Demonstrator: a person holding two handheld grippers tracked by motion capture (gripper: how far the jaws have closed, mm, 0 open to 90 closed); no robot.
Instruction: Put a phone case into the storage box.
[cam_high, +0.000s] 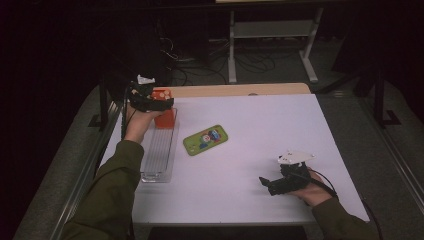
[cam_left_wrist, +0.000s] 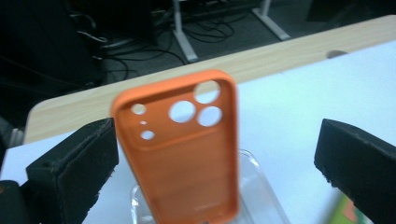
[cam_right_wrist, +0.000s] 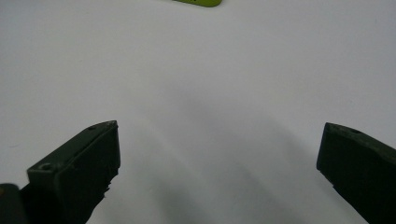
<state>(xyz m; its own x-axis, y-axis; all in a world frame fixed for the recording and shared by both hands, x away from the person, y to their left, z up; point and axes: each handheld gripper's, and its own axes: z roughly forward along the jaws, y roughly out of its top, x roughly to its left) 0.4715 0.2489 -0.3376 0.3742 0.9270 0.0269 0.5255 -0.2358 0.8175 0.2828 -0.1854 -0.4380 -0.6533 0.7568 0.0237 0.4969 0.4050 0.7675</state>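
Observation:
An orange phone case (cam_high: 164, 118) stands upright at the far end of a clear ribbed tray (cam_high: 158, 156) on the left of the white table. My left gripper (cam_high: 163, 103) hovers around the case's top. In the left gripper view the orange phone case (cam_left_wrist: 187, 158) shows its camera holes and rises between the wide-apart jaws of the left gripper (cam_left_wrist: 219, 135); the left jaw is close beside its edge and the right jaw is well clear. A green phone case (cam_high: 205, 139) lies flat mid-table. My right gripper (cam_high: 268, 185) rests open near the front right, with only bare table between the jaws of the right gripper (cam_right_wrist: 219, 130).
A white sheet covers the table (cam_high: 270, 115), with a wooden strip (cam_high: 240, 90) along its far edge. Beyond it are a desk frame (cam_high: 270, 35) and floor cables. The green phone case's edge (cam_right_wrist: 198, 2) shows at the top of the right gripper view.

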